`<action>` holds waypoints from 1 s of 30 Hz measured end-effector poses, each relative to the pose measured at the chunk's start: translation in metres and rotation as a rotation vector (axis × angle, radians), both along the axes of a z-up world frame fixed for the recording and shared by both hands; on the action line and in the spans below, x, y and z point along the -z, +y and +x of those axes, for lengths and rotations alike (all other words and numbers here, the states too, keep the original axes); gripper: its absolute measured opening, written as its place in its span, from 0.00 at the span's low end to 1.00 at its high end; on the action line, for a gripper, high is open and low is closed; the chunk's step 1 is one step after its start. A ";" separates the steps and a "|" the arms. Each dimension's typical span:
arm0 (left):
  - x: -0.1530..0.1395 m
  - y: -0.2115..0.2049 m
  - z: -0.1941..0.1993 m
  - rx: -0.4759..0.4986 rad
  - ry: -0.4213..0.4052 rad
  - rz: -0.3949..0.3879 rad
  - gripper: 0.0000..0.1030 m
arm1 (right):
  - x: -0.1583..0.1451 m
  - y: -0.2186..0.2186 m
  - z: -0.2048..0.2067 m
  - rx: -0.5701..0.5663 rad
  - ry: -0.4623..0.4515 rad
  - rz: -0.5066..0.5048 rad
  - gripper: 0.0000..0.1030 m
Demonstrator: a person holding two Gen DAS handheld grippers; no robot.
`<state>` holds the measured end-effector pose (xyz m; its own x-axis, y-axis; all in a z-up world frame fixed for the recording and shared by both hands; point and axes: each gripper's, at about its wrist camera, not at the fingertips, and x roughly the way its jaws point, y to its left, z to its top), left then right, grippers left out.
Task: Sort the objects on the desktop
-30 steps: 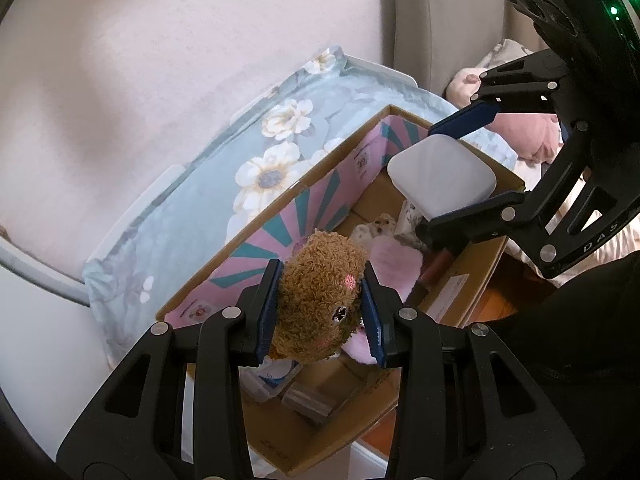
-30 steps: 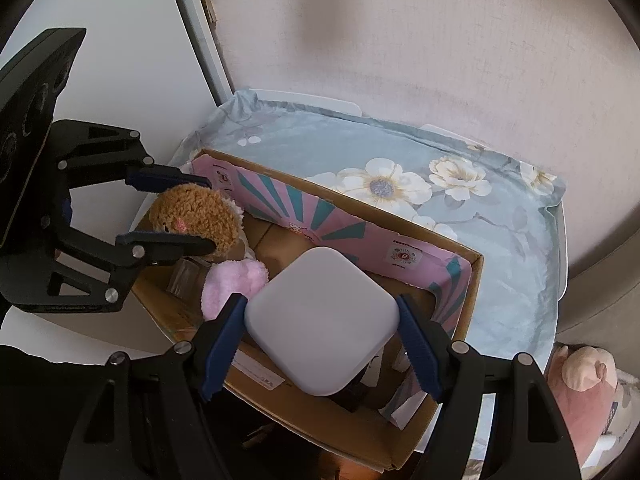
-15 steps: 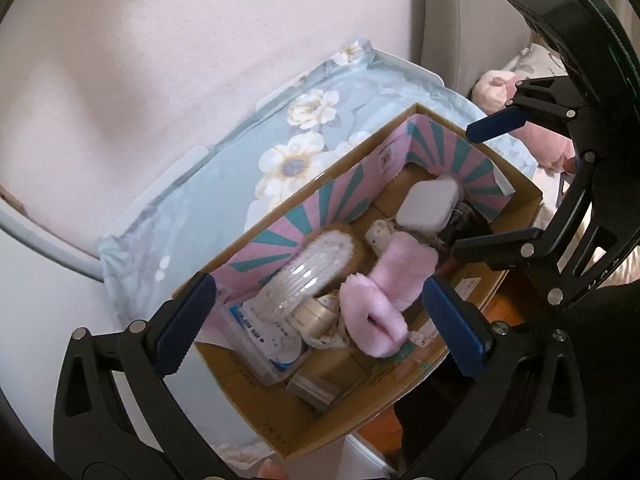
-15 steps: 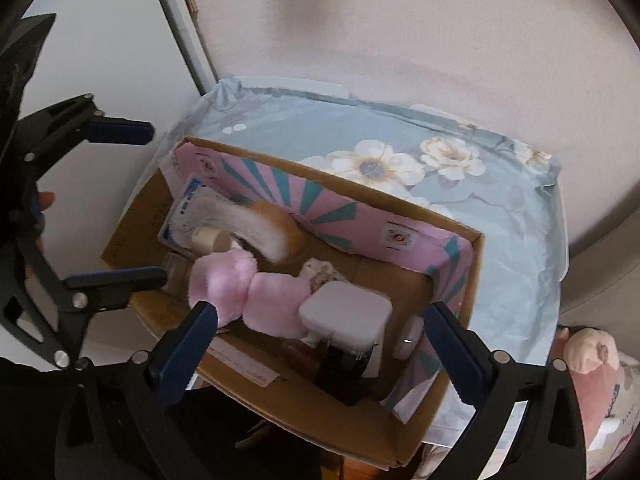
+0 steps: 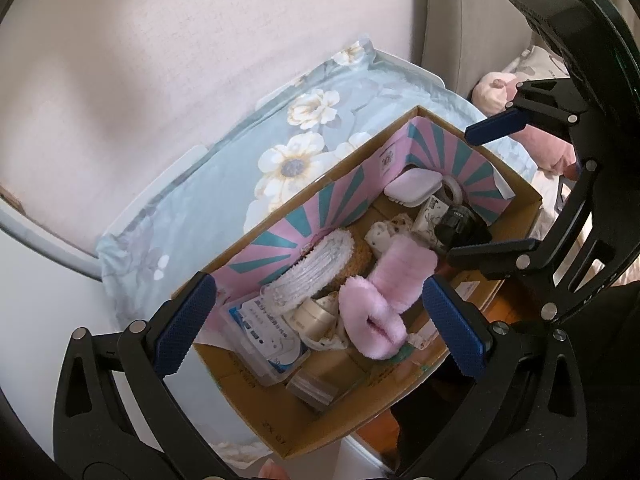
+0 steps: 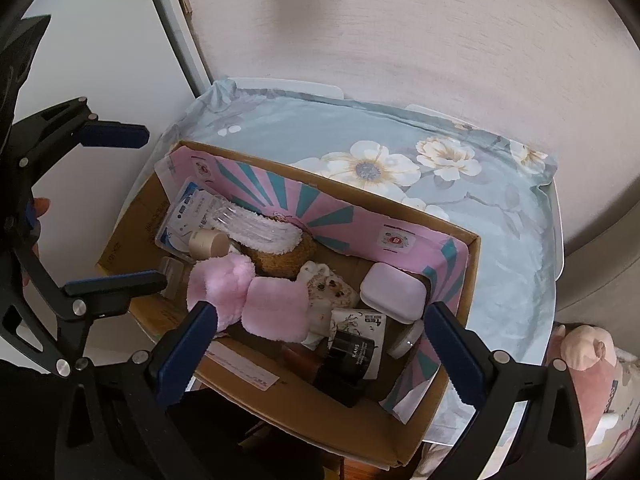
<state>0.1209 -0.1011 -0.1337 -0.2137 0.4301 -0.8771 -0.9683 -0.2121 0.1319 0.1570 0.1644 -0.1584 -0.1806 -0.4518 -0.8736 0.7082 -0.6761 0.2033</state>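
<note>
Left gripper (image 5: pixel 320 320): jaws spread wide, nothing between the blue pads, held above the near-left end of the cardboard box (image 5: pixel 384 412). Right gripper (image 6: pixel 324 348): likewise spread wide and empty, above the box's near-right end.

All places below relative to the box, which sits on the flowered cloth (image 6: pixel 400 132).

Contents, as we read them:
- Pink fluffy slippers (image 6: pixel 256 296), a pair, near the middle by the near wall. We judge them light, soft, compressible; a pinch across the toe bulge should hold.
- Brown plush toy (image 6: pixel 288 256), toward the far wall, partly under a white bristly brush (image 6: pixel 260 228). Soft, light; we would grip across its body.
- White rounded case (image 6: pixel 392 292), right end against the pink-and-teal liner. Looks rigid and smooth, so likely slippery; take it across its flat sides, squarely.
- Dark jar (image 6: pixel 348 360), right end near wall, label partly legible. Probably the heaviest and most fragile item; grip around the cap.
- Beige round tub (image 6: pixel 208 242) and blue-white packet (image 5: pixel 264 332), left end.

No task items remain on the cloth outside the box, as far as these views show.
</note>
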 end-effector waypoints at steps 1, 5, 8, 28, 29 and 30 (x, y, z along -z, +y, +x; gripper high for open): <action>0.000 0.000 0.000 0.002 0.000 0.000 1.00 | 0.000 -0.001 0.000 0.000 0.002 0.000 1.00; 0.000 0.002 -0.001 0.005 0.000 -0.005 1.00 | -0.001 -0.003 0.000 -0.002 0.005 0.003 1.00; 0.001 0.002 -0.003 0.005 -0.006 -0.007 1.00 | -0.002 -0.003 -0.001 0.000 0.006 0.005 1.00; 0.000 0.008 -0.012 -0.003 -0.024 -0.004 1.00 | -0.003 -0.006 -0.008 0.013 0.009 0.014 1.00; -0.001 0.008 -0.012 -0.003 -0.025 -0.004 1.00 | -0.003 -0.006 -0.009 0.014 0.011 0.016 1.00; -0.001 0.009 -0.012 -0.005 -0.027 -0.004 1.00 | -0.003 -0.007 -0.009 0.014 0.012 0.016 1.00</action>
<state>0.1092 -0.0923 -0.1326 -0.1922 0.4254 -0.8844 -0.9704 -0.2168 0.1067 0.1478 0.1577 -0.1551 -0.1975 -0.4354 -0.8783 0.7007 -0.6893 0.1842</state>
